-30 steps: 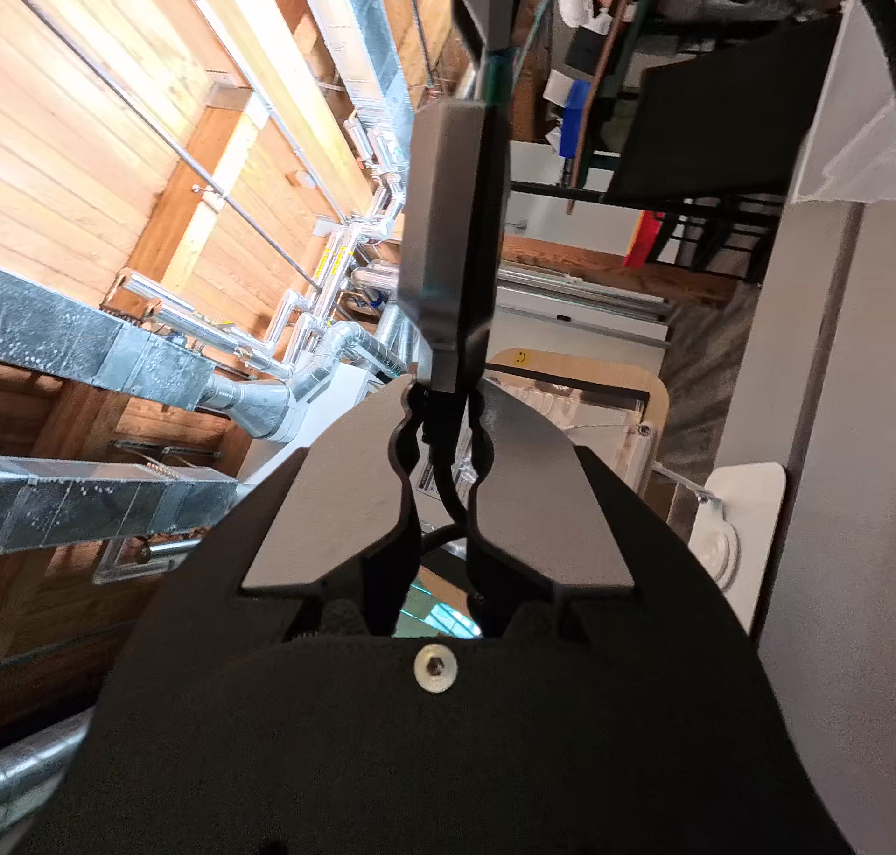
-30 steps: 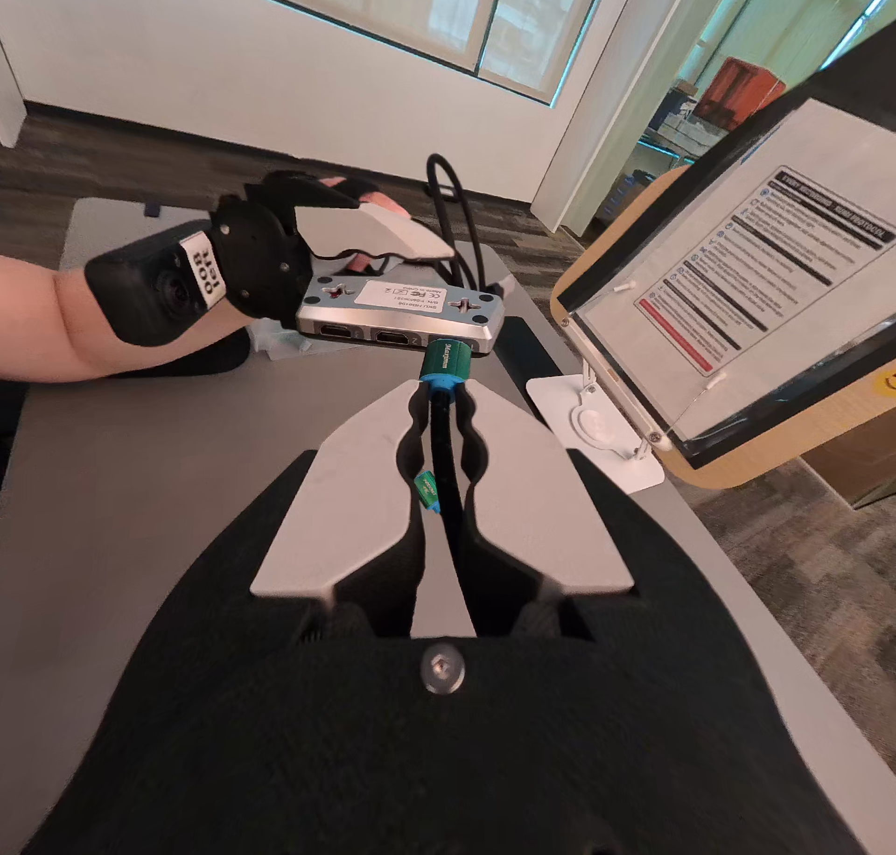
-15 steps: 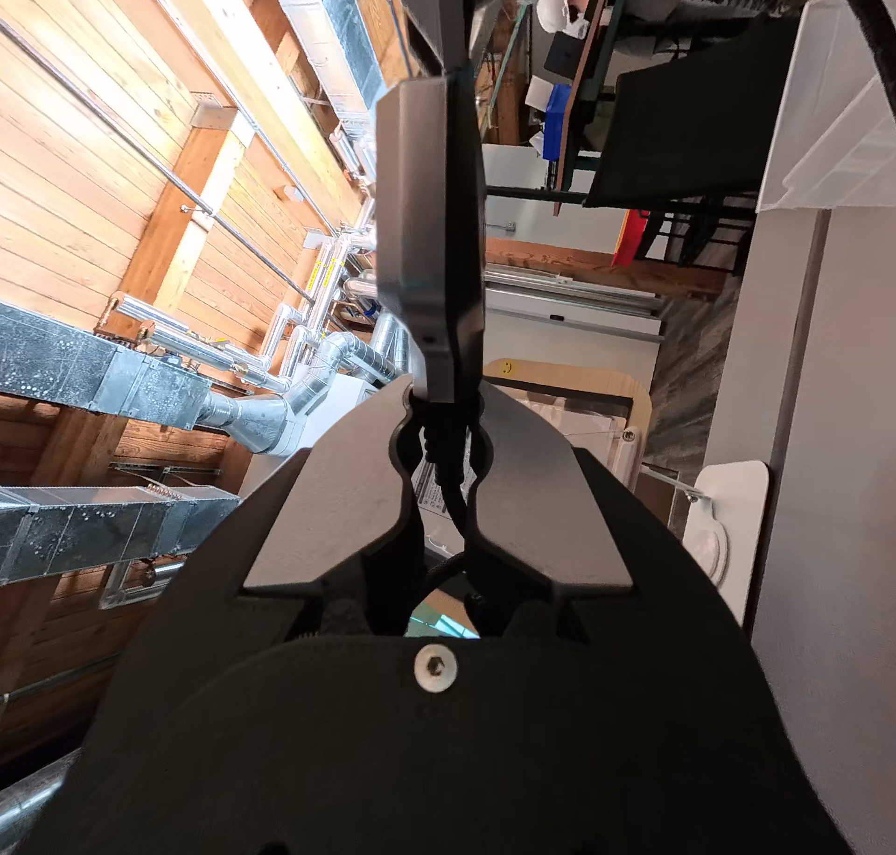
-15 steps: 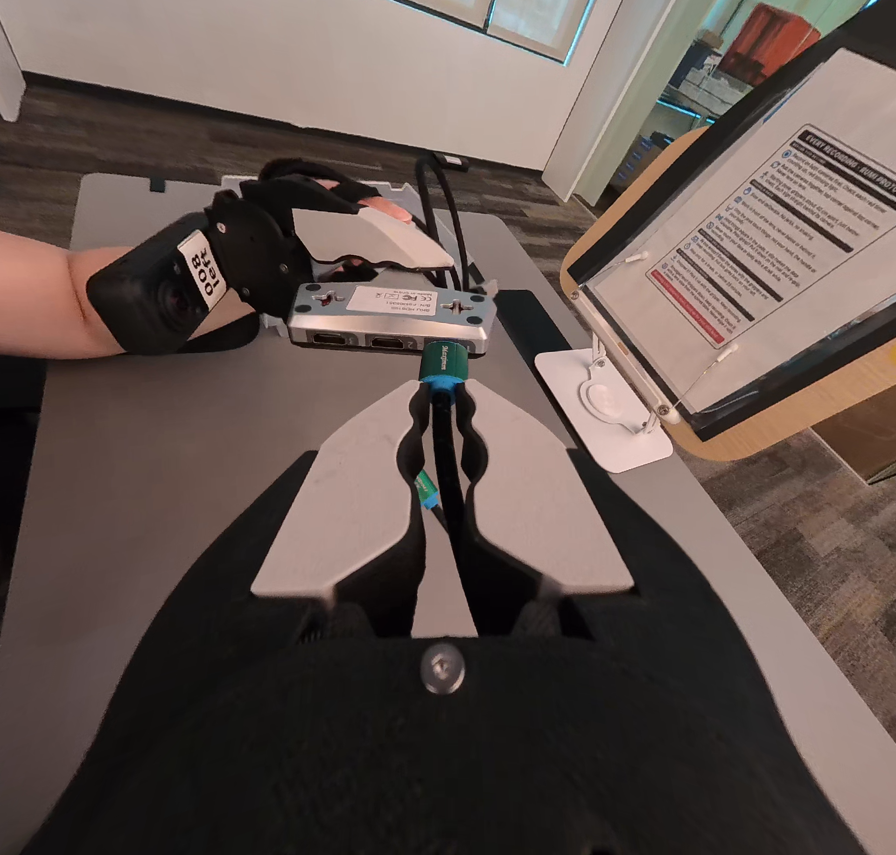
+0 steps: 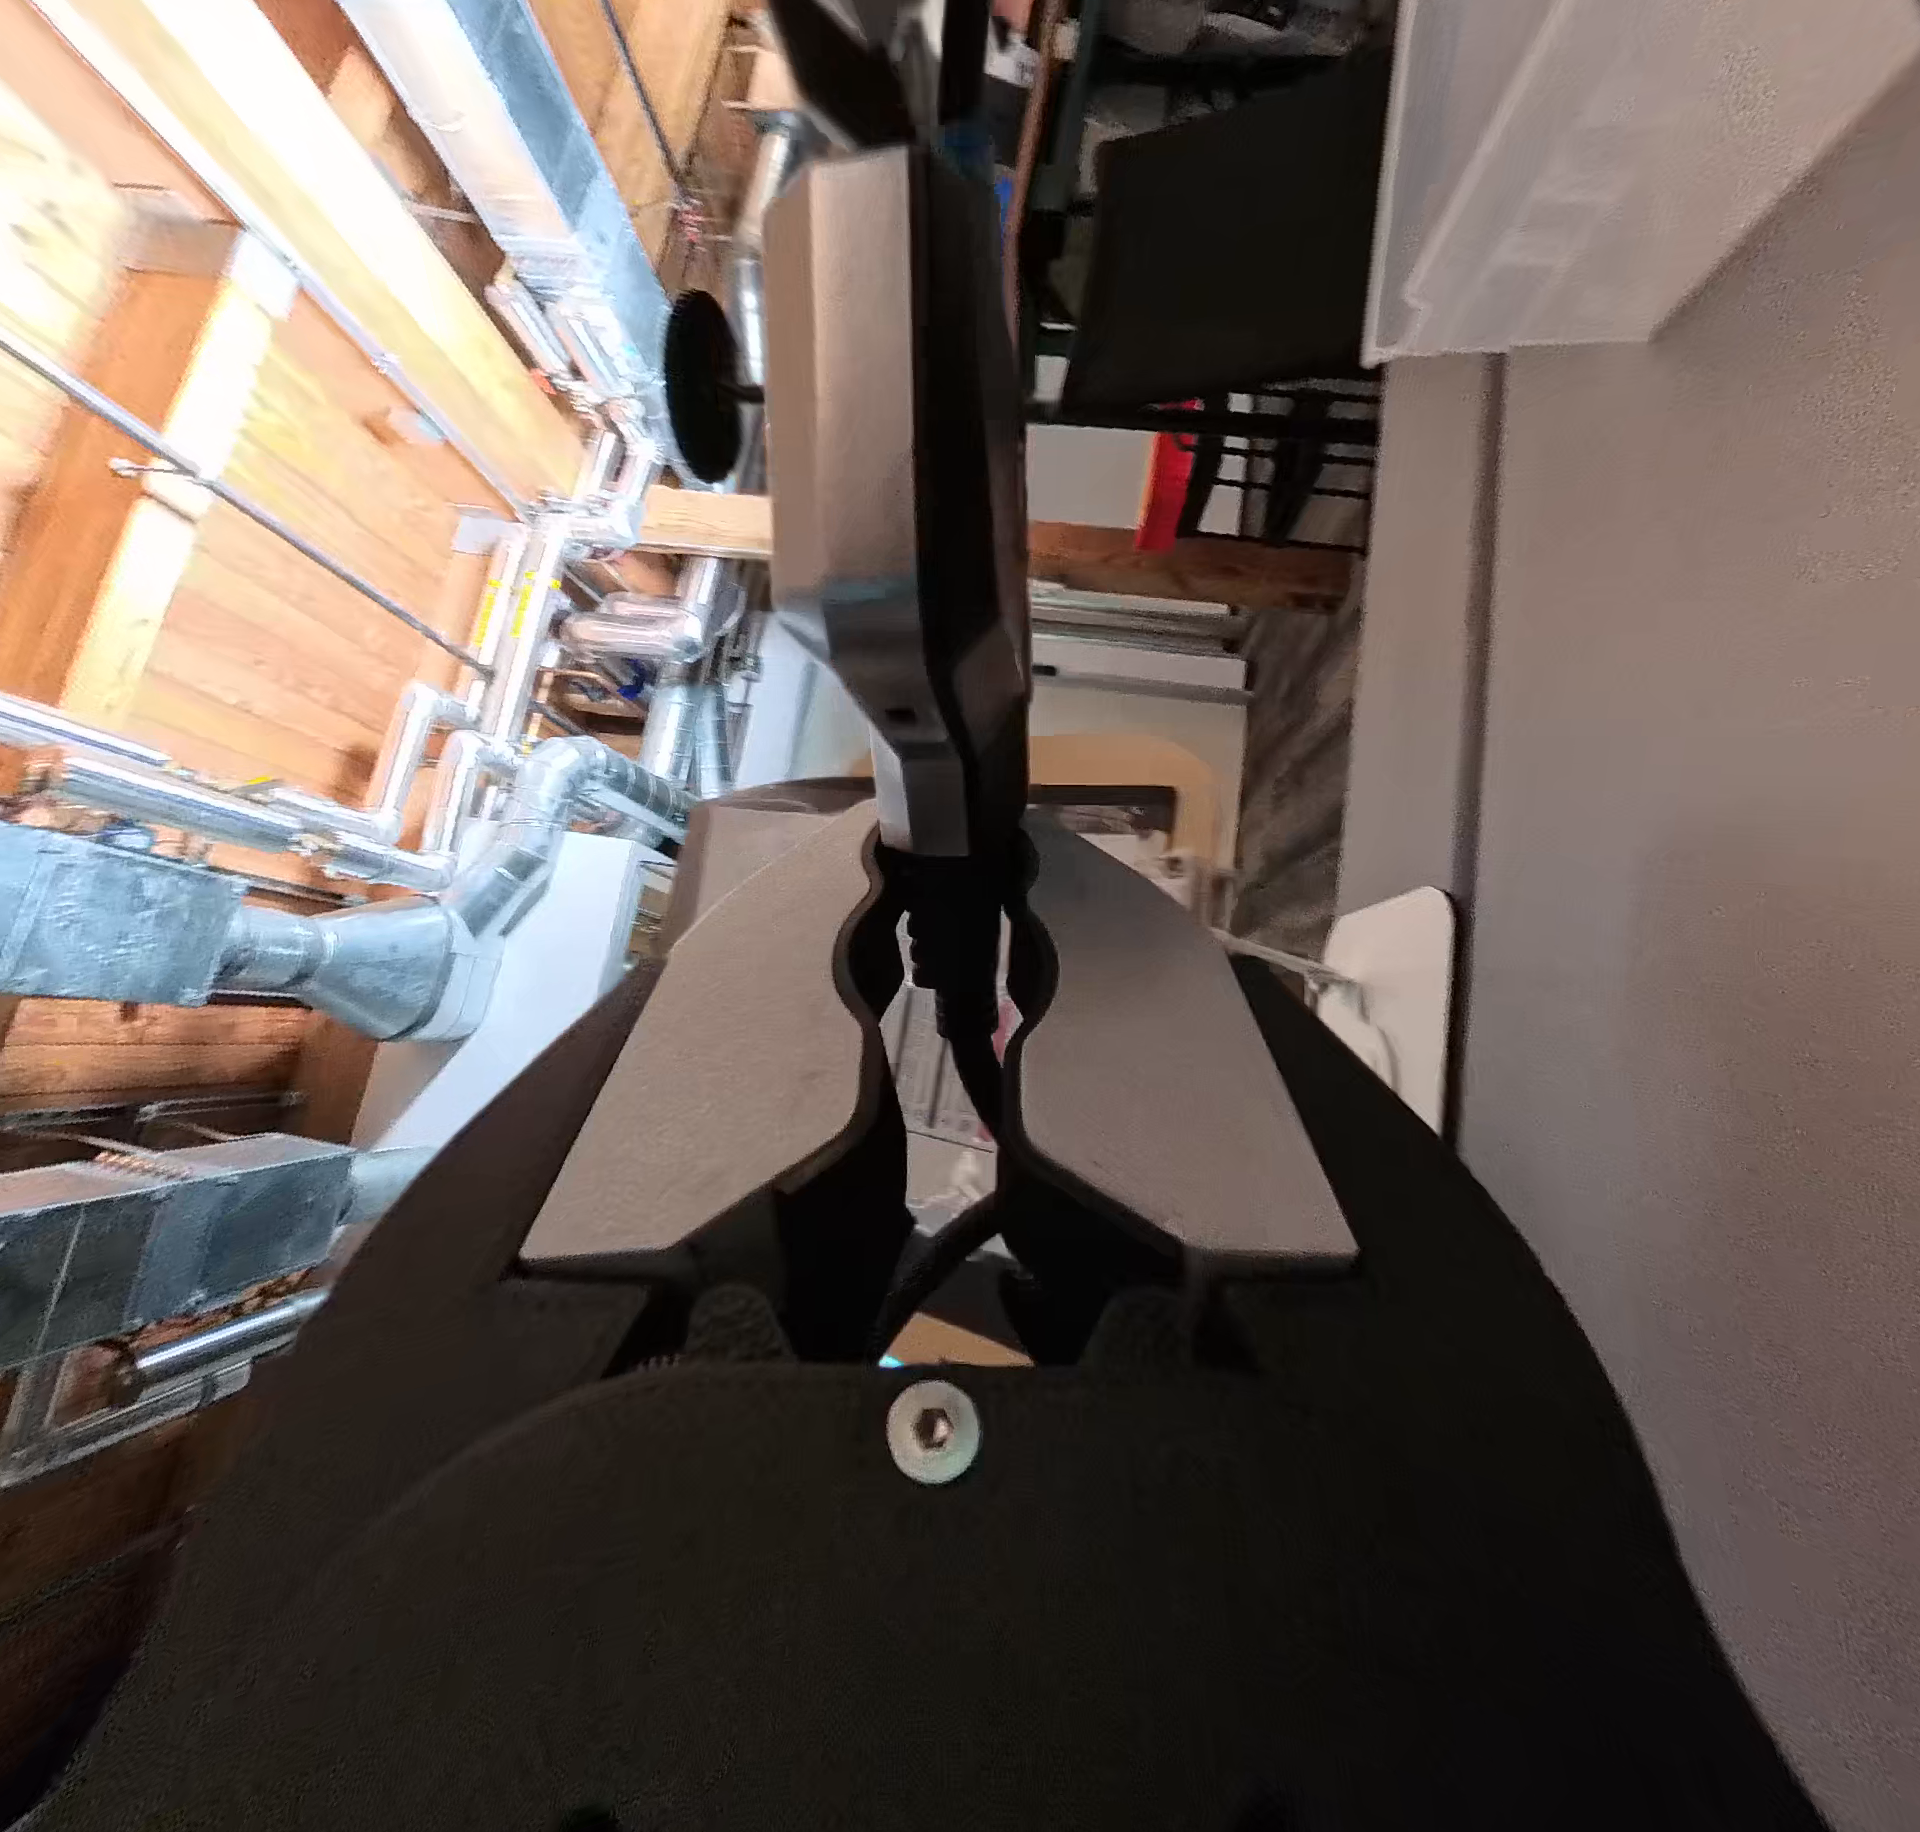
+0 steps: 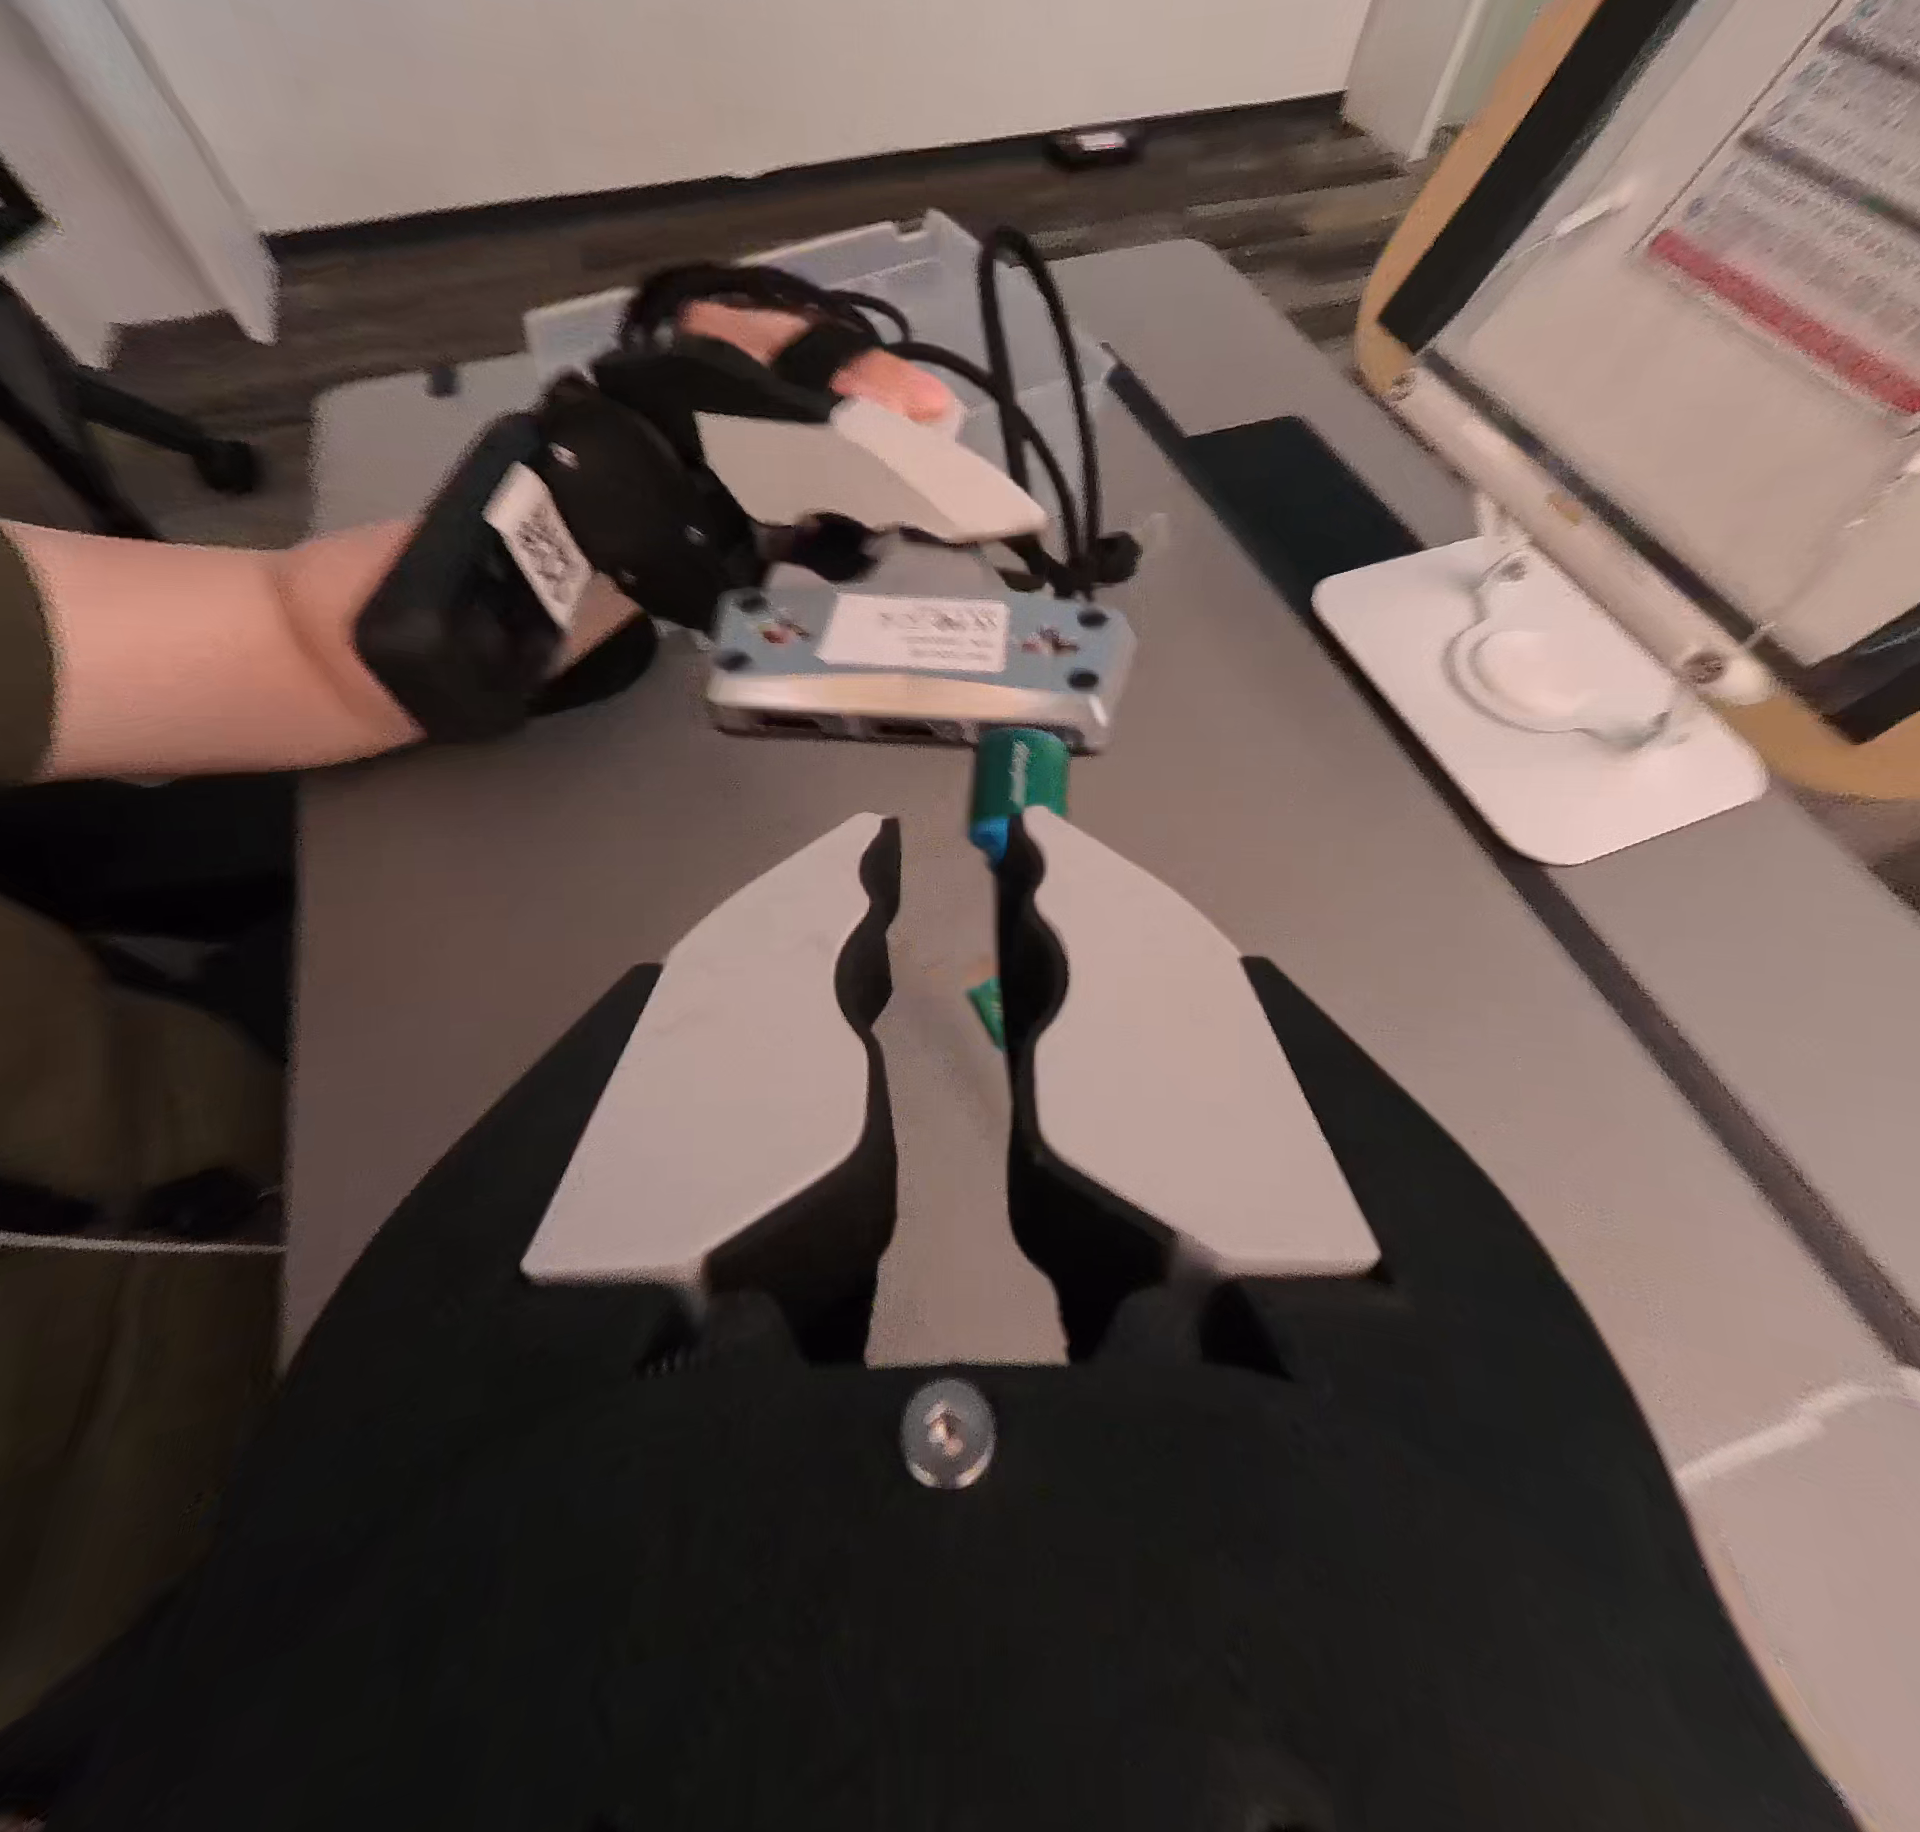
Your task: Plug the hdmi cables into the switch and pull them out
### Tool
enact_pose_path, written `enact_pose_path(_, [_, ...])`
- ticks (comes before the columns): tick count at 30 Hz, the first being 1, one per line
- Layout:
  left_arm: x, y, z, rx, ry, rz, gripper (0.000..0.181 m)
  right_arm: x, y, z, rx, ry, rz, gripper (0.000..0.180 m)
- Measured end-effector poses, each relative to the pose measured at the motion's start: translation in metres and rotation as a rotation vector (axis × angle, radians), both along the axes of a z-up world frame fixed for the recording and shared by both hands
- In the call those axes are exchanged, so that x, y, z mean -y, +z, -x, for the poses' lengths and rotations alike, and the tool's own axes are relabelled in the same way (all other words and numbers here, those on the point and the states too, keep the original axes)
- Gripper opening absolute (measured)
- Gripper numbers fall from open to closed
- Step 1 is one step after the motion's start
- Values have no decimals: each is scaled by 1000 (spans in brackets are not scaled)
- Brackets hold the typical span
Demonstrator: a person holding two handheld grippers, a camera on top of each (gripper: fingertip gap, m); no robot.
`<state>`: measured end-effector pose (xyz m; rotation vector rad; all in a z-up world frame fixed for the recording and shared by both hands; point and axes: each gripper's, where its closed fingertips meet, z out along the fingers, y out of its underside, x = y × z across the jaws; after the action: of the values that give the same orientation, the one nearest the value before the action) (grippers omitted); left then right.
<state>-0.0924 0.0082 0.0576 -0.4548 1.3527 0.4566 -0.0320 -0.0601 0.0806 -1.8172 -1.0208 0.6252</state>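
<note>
The silver HDMI switch (image 6: pixel 914 660) lies low over the grey table (image 6: pixel 520 899). My left gripper (image 6: pixel 997 535) is shut on its far edge, held by a gloved hand. In the left wrist view the switch (image 5: pixel 883 432) stands edge-on from my left gripper (image 5: pixel 951 842), with a black cable (image 5: pixel 961 1013) running back between the fingers. A green HDMI plug (image 6: pixel 1018 774) sits in the switch's right-hand front port. My right gripper (image 6: pixel 954 832) is open just behind the plug. The plug's dark cable (image 6: pixel 1000 909) runs along the inner side of the right finger. Two other front ports are empty.
A sign holder on a white base (image 6: pixel 1538 702) stands at the right; the base also shows in the left wrist view (image 5: pixel 1392 982). A clear plastic bin (image 6: pixel 894 255) and looped black cables (image 6: pixel 1049 411) lie behind the switch. A black pad (image 6: pixel 1288 483) lies on the table.
My right gripper has opened and let go of the green plug's cable, and has drawn back a little. The left gripper has lowered the switch toward the table.
</note>
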Motion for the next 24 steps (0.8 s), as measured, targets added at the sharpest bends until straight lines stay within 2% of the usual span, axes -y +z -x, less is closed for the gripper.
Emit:
enact_pose_path(1, [-2,-10,-4,-29,6,10,15,4,4,-2,-29,22,0,20])
enact_pose_path(3, [-8,-29,-11,-69,16,24,15,3,14,-8,-12,14,-136,27])
enact_pose_path(5, [-17,-44,-13,-73,17,62,16,-1,7,-13,118,12,-291,31])
enact_pose_path(7, [-28,-60,-11,-103,43,93,16,-8,-9,-14,214,28,-362,33])
enact_pose_path(12, [-50,-101,-9,-162,114,158,17,-36,-60,-14,296,16,-171,30])
enact_pose_path(17, [-67,-120,-2,-210,174,178,18,-48,-99,-29,418,-17,-58,28])
enact_pose_path(24, [-70,-140,-2,-251,209,271,17,-53,-138,-63,539,-98,137,9])
